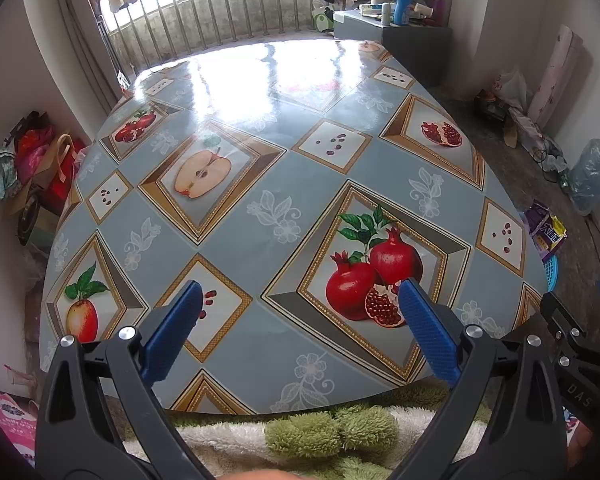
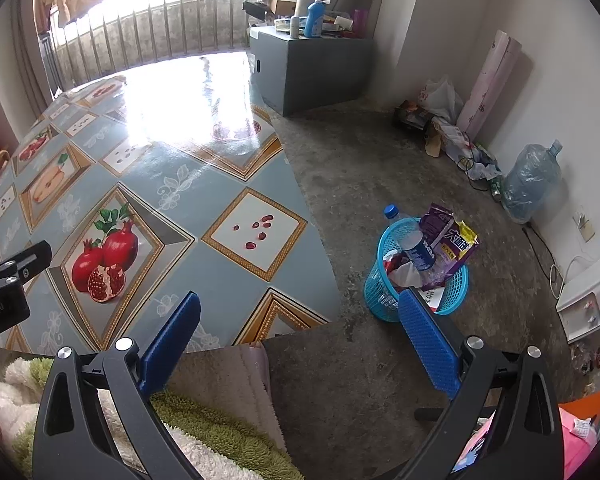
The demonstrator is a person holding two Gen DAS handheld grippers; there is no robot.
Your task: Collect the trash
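The trash sits in a small blue basket (image 2: pixel 384 300) on the grey floor (image 2: pixel 380 152), to the right of the table (image 2: pixel 220 168). A clear plastic bottle (image 2: pixel 410 236) stands in the basket with its blue cap up and leaning to the far left, so its long side runs from the basket's middle up toward the table. Just right of the bottle a purple and yellow snack bag (image 2: pixel 452 236) sticks up out of the basket and leans to the right. Some white and red crumpled bits (image 2: pixel 402 268) lie low inside, near the bottle's bottom end. My right gripper (image 2: pixel 300 308) hangs over the near edge of the table and the floor, with its two blue fingers (image 2: pixel 428 344) wide apart and nothing between them. The right finger shows just in front of the basket's near rim. My left gripper (image 1: pixel 300 300) hangs over the table, its blue fingers (image 1: pixel 172 332) wide apart too, and holds nothing. Under it the table cloth shows pictures of red pomegranates (image 1: pixel 372 280) and a cut apple (image 1: pixel 202 174). Far right on the floor, by the wall, stands a big water jug (image 2: pixel 532 180). A grey box (image 2: pixel 320 68) stands beyond the far end of the table with a blue bottle (image 2: pixel 314 18) on top.
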